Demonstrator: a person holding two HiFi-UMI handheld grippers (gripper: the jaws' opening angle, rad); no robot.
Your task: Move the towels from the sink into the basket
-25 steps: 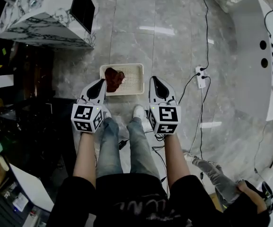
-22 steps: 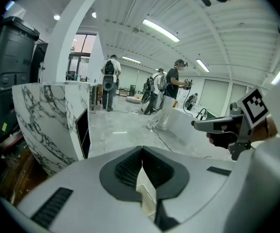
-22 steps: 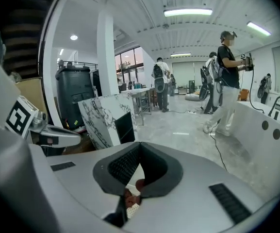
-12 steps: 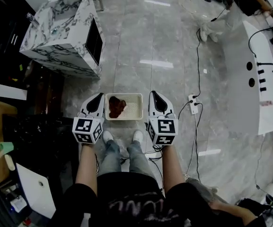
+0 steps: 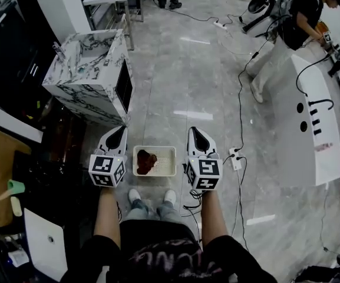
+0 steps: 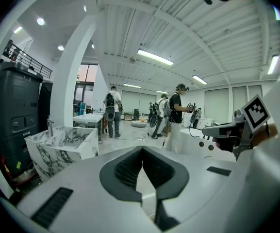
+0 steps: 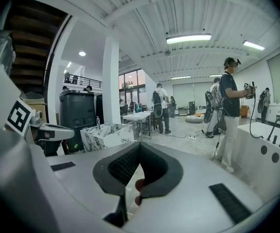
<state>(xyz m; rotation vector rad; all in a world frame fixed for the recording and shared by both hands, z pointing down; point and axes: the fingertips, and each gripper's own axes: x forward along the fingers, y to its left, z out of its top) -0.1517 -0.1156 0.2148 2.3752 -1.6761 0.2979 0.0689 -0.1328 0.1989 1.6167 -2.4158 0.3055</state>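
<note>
1. left tongs [image 5: 116,135] are pressed together, tips meeting, nothing between them. right tongs [image 5: 200,137] are closed the same way and empty too. only a fleck of red shows through their low gap, and i read that as cloth far below.
2. both sit side by side, pointing forward, high above the floor [image 5: 181,87].
3. down on the floor between them is the basket [image 5: 168,153], its long side running left to right. one dark red towel [image 5: 146,161] is bunched in its left half.
4. now the relation that counts: the sink [image 5: 84,93], a marbled block, lies ahead and off to the left, well apart from both tongs. the left tongs are the nearer pair.
5. whether another towel waits in that basin, i cannot tell from here.
6. if one does, my call is a move forward and left with the left tongs leading, and they must open before any grab.
</note>
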